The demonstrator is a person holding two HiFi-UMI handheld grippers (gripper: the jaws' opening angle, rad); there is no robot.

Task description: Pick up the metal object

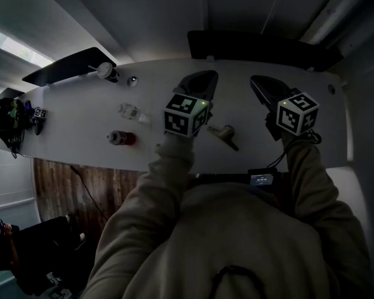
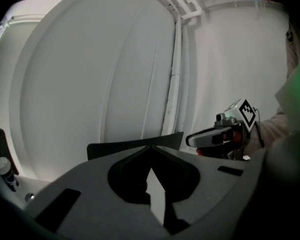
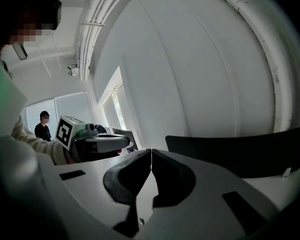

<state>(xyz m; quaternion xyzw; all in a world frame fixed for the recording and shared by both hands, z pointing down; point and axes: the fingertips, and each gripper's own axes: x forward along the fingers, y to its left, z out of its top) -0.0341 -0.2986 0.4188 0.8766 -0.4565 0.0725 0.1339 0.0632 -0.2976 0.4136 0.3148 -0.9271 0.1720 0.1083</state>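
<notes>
Grey plastic jaws of the left hand-held gripper (image 2: 150, 150) meet at the tips with nothing between them. The right hand-held gripper (image 3: 151, 153) is likewise closed and empty. Both hover side by side over the white worktop (image 1: 75, 114). The metal object (image 1: 224, 134), a small angled piece, lies on the worktop between the two, nearer the person than either set of jaw tips. The step in hand is judged to be the approach. One gripper should open, draw back over the object and straddle a narrow part before closing. Further left lie a red-tipped bottle (image 1: 121, 137) and a clear bottle (image 1: 131, 112). Beyond the far edge are a dark panel (image 1: 262, 48) and pale walls.
</notes>
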